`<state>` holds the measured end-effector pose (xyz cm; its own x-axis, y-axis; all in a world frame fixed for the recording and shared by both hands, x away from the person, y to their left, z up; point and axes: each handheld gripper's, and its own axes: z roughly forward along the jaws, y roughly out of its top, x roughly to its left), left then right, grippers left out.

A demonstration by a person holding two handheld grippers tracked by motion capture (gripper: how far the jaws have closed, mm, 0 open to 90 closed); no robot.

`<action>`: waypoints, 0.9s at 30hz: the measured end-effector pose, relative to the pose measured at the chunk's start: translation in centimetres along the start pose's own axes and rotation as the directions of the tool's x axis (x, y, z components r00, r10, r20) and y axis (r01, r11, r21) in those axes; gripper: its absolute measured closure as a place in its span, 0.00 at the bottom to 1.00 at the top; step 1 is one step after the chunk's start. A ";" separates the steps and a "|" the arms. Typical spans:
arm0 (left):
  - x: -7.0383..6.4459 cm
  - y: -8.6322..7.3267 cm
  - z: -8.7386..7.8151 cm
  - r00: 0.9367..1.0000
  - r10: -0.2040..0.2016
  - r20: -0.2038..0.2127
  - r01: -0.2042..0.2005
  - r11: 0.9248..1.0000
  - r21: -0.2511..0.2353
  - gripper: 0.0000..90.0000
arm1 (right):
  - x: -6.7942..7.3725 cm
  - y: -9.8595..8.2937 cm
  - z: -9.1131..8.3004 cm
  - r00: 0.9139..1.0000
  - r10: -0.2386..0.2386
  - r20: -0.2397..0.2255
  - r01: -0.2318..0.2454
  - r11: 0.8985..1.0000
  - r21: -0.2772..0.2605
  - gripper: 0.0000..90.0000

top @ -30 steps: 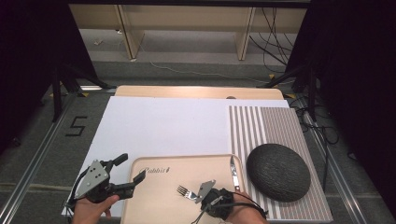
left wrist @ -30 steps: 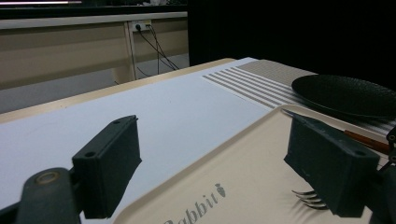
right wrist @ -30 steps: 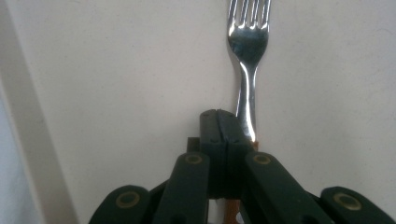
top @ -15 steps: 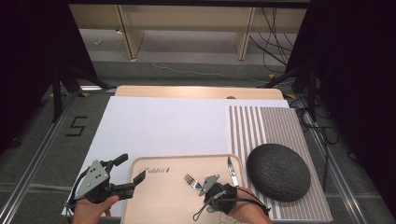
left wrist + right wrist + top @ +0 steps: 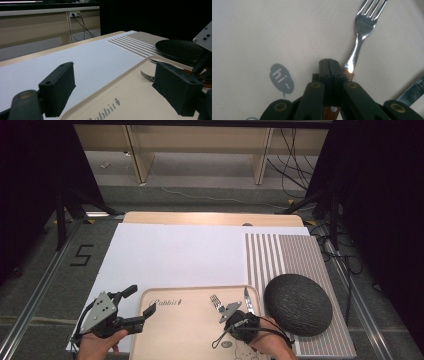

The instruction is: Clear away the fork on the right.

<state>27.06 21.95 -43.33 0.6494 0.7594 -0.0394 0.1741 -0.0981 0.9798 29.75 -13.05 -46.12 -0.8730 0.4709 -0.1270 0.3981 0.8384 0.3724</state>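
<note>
We see the left gripper (image 5: 117,90) with its 2 black jaws spread wide apart, nothing between them. Under them lies the beige tray (image 5: 130,100), its "Rabbit" lettering (image 5: 105,112) near the bottom edge. A fork (image 5: 147,75) rests on the tray beside the right jaw. The dark round plate (image 5: 180,50) sits on the striped mat (image 5: 135,45) beyond the tray's far edge.

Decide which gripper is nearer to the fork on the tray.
Right. The right gripper has its jaws shut on the fork handle; the left gripper sits open at the tray's left edge, apart from it.
</note>
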 end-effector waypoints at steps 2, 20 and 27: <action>0.0 0.0 0.0 1.000 -0.001 0.000 0.001 1.000 -0.001 0.19 | -0.1 -0.1 0.0 1.000 0.011 0.000 -0.011 1.000 0.005 1.00; 0.0 0.0 -0.1 1.000 0.002 0.002 -0.002 1.000 -0.002 0.19 | -1.3 -1.0 -0.3 0.998 0.060 0.019 -0.060 0.998 0.020 1.00; 0.0 0.1 -0.1 1.000 0.004 0.001 -0.004 1.000 -0.002 0.19 | -1.7 -1.3 -0.5 0.997 0.069 0.026 -0.070 0.997 0.022 1.00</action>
<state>26.99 21.98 -43.26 0.6507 0.7584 -0.0360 0.1700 -0.0993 0.9804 30.61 -15.11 -45.97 -0.8358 0.5347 -0.1244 0.4641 0.8093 0.3600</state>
